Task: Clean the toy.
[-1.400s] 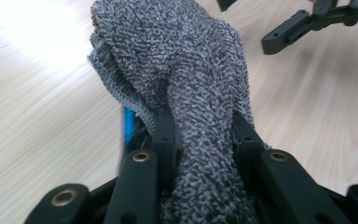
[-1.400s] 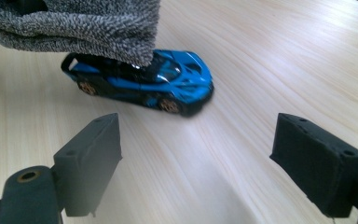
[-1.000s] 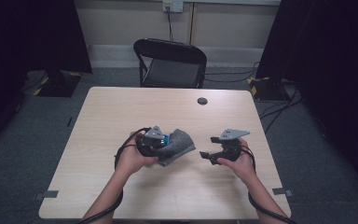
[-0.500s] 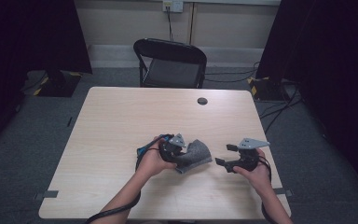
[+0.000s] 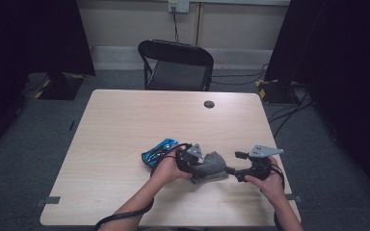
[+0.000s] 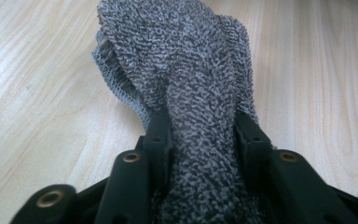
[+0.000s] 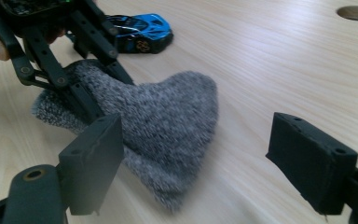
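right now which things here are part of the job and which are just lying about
In the job:
- grey sock, between the left gripper's jaws, which have just been opening
- right gripper, open, beside the sock

Lying about:
- blue toy car
- black folding chair
- round hole in the table

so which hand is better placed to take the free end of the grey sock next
Right. The right tool is open, empty and aimed at the grey sock lying close ahead. The left tool already has the sock's other end between its jaws, which have just been opening.
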